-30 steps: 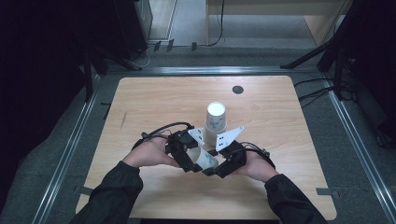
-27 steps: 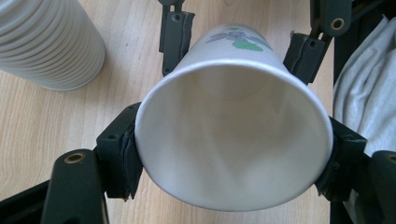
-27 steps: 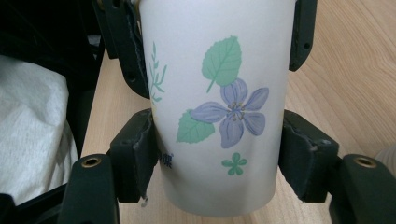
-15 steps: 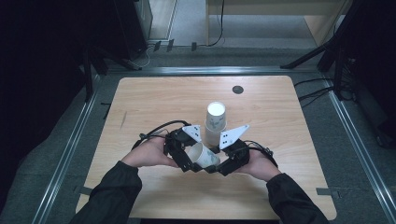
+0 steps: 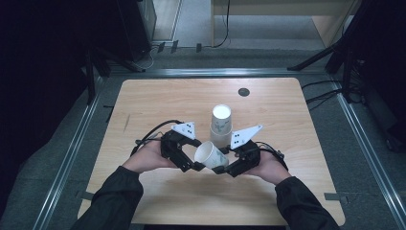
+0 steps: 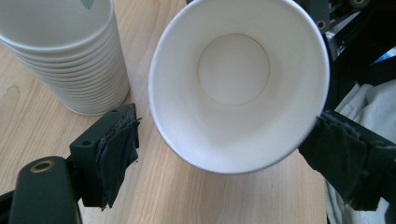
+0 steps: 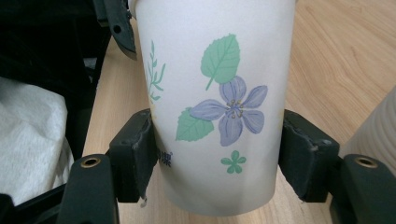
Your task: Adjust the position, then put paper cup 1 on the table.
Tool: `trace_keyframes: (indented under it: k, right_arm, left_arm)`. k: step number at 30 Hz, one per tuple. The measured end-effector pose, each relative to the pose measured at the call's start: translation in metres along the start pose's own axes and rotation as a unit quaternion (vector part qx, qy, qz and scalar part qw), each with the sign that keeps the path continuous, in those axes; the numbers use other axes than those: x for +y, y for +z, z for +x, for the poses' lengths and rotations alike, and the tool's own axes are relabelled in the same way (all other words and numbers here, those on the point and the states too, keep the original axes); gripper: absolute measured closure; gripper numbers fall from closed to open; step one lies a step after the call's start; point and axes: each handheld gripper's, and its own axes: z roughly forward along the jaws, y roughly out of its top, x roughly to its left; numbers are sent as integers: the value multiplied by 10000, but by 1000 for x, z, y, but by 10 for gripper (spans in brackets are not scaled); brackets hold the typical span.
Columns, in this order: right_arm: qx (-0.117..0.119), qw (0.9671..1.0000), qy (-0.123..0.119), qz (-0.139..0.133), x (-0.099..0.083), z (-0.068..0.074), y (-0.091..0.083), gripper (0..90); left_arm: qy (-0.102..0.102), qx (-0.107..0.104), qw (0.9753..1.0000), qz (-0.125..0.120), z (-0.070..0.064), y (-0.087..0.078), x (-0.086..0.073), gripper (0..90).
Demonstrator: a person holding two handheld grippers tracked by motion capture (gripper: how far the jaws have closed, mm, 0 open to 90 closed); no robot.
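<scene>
A single paper cup with a blue flower print is held on its side just above the table, between the two grippers. My right gripper is shut on its lower body, a pad pressed to each side. The cup's open mouth faces my left gripper, whose jaws are spread around the rim, the left pad a little clear of it. In the high view my left gripper is left of the cup and my right gripper right of it.
A stack of nested paper cups stands on the wooden table just behind the grippers, also seen as the stack in the left gripper view. A small dark disc lies at the table's far side.
The held cup has come out from between the grippers and tilted, so its mouth now points toward the left gripper. Both hands stay close together in front of the stack.
</scene>
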Motion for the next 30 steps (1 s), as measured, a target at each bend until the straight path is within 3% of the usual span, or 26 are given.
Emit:
trace_keyframes:
  k: [5, 7, 15, 22, 30]
  right_arm:
    - [-5, 9999, -37, -130, 1, -1, -4, 343]
    - [-18, 9999, -2, -156, 1, -1, -5, 342]
    - [35, 9998, -27, -195, 1, -1, -8, 342]
    - [47, 9998, -29, -202, 1, -2, -7, 342]
    - [117, 9996, -31, -246, 2, -1, -5, 342]
  left_arm:
    - [-211, 40, 9994, -279, 1, -3, -4, 132]
    - [-194, 98, 9992, -323, 2, -2, -5, 131]
    - [-321, -138, 9971, -683, 2, -2, -7, 132]
    - [-287, -46, 9966, -774, -2, 7, -6, 135]
    - [-363, -168, 9921, -1193, -4, 11, -5, 158]
